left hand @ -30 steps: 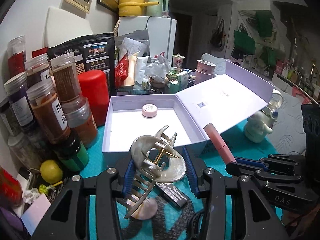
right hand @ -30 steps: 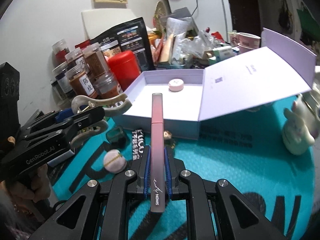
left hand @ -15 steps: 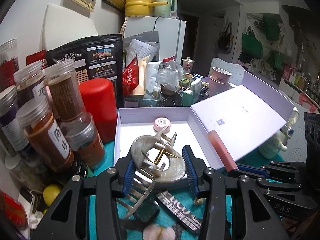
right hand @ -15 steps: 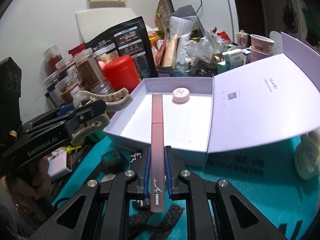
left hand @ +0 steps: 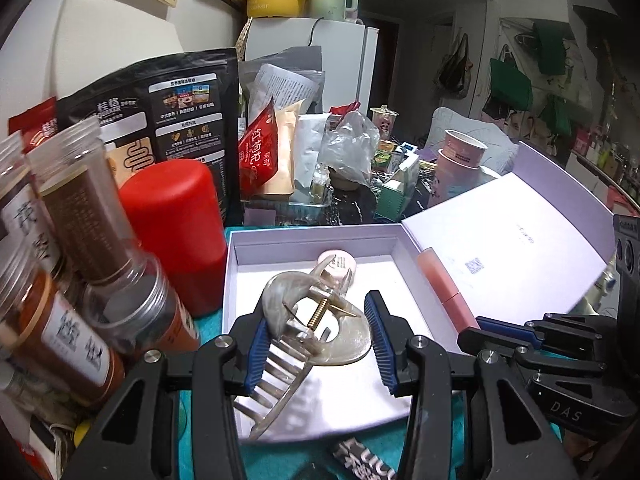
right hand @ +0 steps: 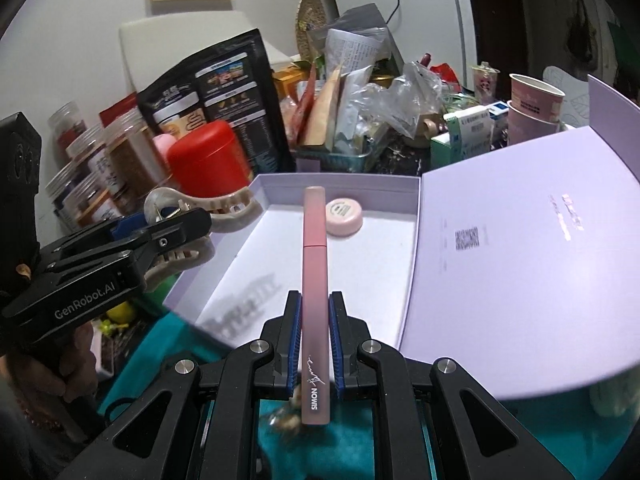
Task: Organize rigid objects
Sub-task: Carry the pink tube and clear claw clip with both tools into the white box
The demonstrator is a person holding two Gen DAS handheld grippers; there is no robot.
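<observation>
Left gripper (left hand: 316, 336) clamps a pearly hair claw (left hand: 304, 320) at frame centre; right gripper (right hand: 314, 336) pinches a pink tube (right hand: 315, 280), both over the open lilac box (right hand: 340, 180).

The hair claw (left hand: 316, 320) covers part of the pink round tin (left hand: 338, 265) in the left wrist view. A small gold object (right hand: 290, 420) under the pink tube (right hand: 315, 280) is blurred (unidentifiable). Jar labels (left hand: 76, 344) at left smear. The lilac box lid (right hand: 520, 272) hides the tabletop behind it.
</observation>
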